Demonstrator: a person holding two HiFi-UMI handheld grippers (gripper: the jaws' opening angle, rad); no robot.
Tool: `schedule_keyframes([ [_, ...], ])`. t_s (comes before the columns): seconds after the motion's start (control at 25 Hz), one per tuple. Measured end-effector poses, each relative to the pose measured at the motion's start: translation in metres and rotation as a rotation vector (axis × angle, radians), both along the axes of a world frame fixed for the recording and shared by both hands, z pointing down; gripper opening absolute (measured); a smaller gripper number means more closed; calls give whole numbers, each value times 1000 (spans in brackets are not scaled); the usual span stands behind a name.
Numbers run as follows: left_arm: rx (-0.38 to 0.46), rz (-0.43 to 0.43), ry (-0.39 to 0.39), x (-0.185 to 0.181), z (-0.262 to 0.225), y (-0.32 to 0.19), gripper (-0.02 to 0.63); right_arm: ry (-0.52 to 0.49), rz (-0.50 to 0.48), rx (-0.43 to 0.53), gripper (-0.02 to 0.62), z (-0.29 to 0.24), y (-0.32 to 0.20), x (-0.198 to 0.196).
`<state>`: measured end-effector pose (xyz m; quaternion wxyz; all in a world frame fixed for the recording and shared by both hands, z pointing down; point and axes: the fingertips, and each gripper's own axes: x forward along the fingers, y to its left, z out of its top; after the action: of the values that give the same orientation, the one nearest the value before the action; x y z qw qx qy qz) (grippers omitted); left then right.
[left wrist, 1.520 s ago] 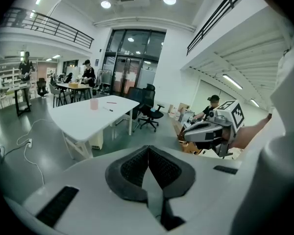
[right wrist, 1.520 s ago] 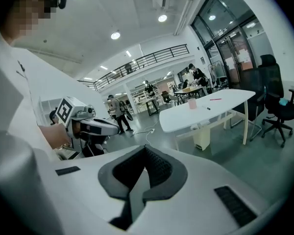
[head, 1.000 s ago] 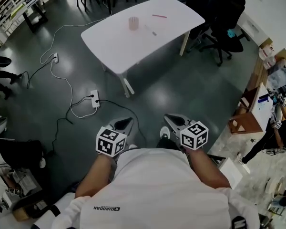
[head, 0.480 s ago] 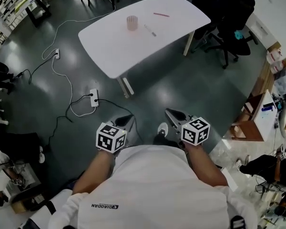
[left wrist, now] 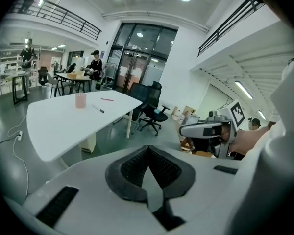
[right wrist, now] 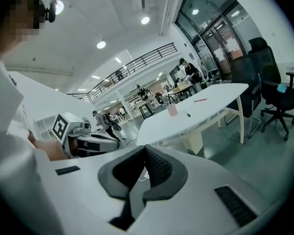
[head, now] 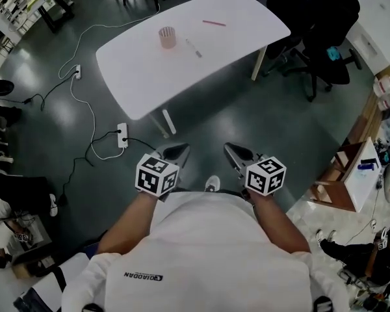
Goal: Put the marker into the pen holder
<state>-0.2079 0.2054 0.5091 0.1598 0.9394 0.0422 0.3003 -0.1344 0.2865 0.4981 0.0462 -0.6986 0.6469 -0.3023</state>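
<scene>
Stage: approach only. Nothing of the task itself is done, and both grippers are well short of the table [head: 149,77].
Marker [head: 193,47]: lies flat on the white tabletop, just beside the pen holder [head: 167,37] at about its 4 o'clock and apart from it. It is judged to be the task's marker by its pale body and dark tip.
Pen holder: a pink cup, upright near the table's far side. Whether it is empty cannot be told from here.
Red pen [head: 214,23]: a second slim item at roughly 2 o'clock of the holder, farther off than the marker.
Left gripper [head: 180,149]: held low in front of the person's body over the floor, jaws pressed together with nothing between the pads.
Right gripper [head: 231,149]: beside it at its 3 o'clock, jaws likewise closed on nothing.
Bearing: the table sits at about 12 o'clock from the grippers, the holder slightly toward 11.
Left to do: reach the table, open one gripper, pick up the marker, lift it, stand it over the holder's mouth and let it drop in.
Watch for: cables [head: 84,103] on the floor at 10 o'clock of the path.
</scene>
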Motion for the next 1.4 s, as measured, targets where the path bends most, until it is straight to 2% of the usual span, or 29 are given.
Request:
schedule_keyframes([
  [0.2, -1, -53, -3, 35, -4, 7, 29, 9, -32, 5, 18, -4, 10, 35],
  [0.56, 26, -62, -13, 56, -10, -5, 29, 7, -50, 8, 18, 5, 5, 58],
  [0.76, 17, -56, -6, 83, -7, -26, 29, 18, -52, -11, 18, 9, -10, 78],
  [1.08, -18, -76, -16, 142, 5, -91, 29, 18, -88, -85, 18, 20, -69, 133],
  [1.24, -35, -95, -38, 171, 12, -135, 29, -2, -110, -103, 18, 19, -117, 162],
  [1.4, -32, -89, -27, 207, 6, -179, 29, 9, -146, -117, 18, 16, -166, 188],
])
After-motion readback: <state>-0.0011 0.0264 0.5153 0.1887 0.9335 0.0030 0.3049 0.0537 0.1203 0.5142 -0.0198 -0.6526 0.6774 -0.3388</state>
